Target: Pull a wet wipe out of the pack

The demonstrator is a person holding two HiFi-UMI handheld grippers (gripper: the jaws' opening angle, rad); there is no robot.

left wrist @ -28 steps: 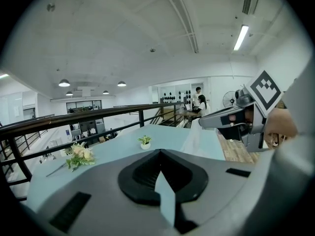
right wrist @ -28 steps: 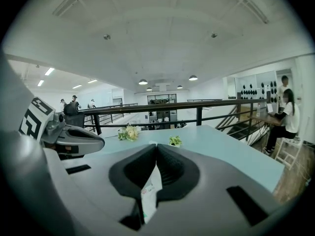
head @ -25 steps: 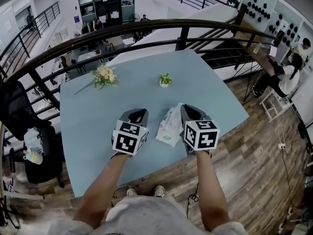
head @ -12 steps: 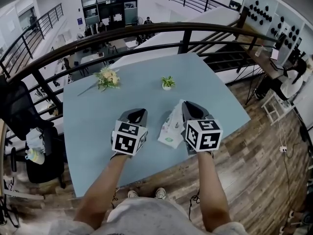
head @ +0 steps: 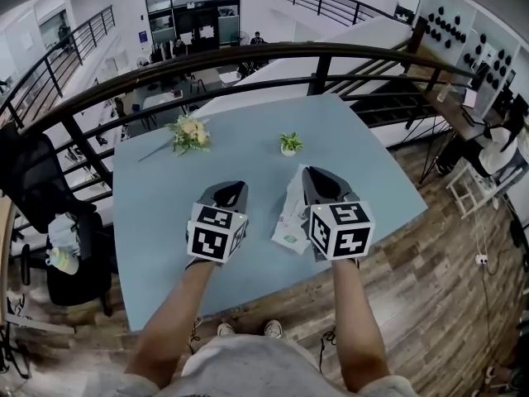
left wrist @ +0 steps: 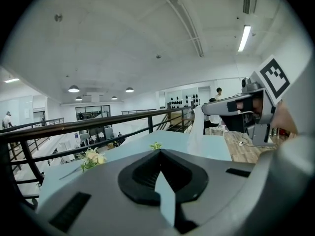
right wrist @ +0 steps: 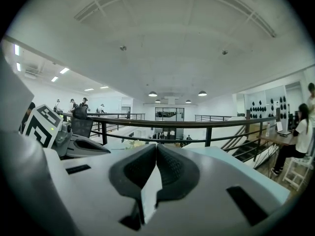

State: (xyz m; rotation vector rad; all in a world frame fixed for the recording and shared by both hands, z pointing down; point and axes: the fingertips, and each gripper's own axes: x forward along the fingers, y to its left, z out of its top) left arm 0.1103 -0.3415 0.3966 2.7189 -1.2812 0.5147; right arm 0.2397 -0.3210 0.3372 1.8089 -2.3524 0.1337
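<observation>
"White pack hangs from my right claw, clamped shut on its edge, above the table"
"Soft, light, slick, I'd guess; send your left claw, closed and empty, to pinch the wipe at the flap"
</observation>
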